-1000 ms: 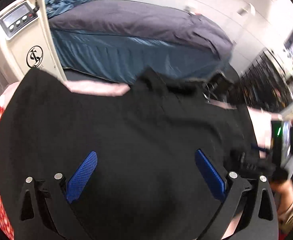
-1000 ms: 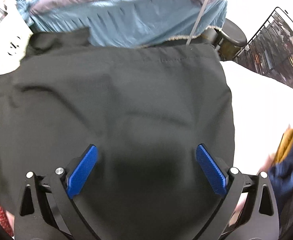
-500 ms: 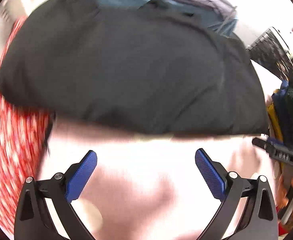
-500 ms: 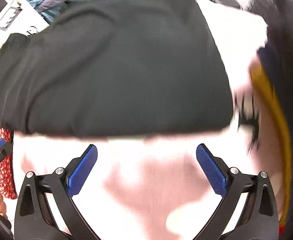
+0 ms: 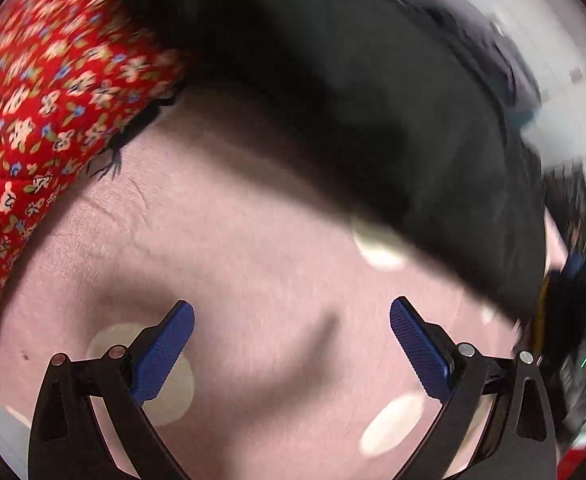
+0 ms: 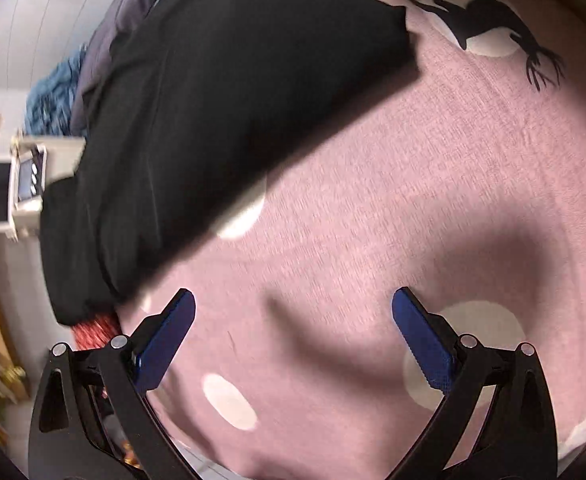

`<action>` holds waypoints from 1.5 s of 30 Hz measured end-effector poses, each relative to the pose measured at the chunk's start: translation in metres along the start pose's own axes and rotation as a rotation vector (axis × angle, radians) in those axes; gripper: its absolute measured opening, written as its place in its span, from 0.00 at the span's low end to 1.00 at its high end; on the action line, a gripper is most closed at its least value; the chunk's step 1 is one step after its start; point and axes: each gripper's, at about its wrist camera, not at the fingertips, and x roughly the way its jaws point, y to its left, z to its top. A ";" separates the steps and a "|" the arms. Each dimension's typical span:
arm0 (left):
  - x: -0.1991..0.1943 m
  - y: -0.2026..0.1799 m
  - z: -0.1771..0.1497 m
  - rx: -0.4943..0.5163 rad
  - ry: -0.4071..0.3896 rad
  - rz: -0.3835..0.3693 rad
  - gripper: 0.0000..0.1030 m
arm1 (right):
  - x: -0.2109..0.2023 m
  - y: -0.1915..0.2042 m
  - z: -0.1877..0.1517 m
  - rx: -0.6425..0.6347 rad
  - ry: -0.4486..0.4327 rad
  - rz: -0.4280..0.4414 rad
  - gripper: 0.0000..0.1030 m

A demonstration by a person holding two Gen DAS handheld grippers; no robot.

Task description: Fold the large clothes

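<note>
Folding looks almost complete, as I judge it: the black garment (image 6: 229,120) lies as a compact rectangle with straight edges on the pink sheet (image 6: 373,240), and perhaps only a last fold or smoothing is left. Both claws are spread wide and hold nothing. The left gripper (image 5: 292,344) hovers over bare sheet, with the garment ahead of it and apart from its fingers. The right gripper (image 6: 293,340) also has the garment ahead, to its left. A red floral cloth (image 5: 53,100) lies partly under the garment's edge.
</note>
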 end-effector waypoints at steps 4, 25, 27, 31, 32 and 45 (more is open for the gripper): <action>0.005 0.017 0.025 -0.144 -0.042 -0.066 0.94 | 0.004 -0.001 0.009 0.054 -0.031 0.058 0.95; -0.005 -0.004 0.060 -0.118 -0.130 -0.190 0.82 | 0.030 0.045 0.088 0.099 -0.218 0.119 0.95; -0.014 0.008 0.063 -0.145 -0.179 -0.173 0.87 | 0.030 0.048 0.087 0.065 -0.216 0.103 0.95; -0.002 0.014 0.087 -0.213 -0.231 -0.170 0.91 | 0.031 0.058 0.087 0.039 -0.221 0.058 0.95; 0.006 0.011 0.102 -0.226 -0.240 -0.175 0.91 | 0.031 0.059 0.087 0.043 -0.223 0.047 0.95; 0.049 -0.039 0.162 -0.177 -0.242 -0.049 0.74 | 0.035 0.082 0.106 0.015 -0.167 -0.112 0.53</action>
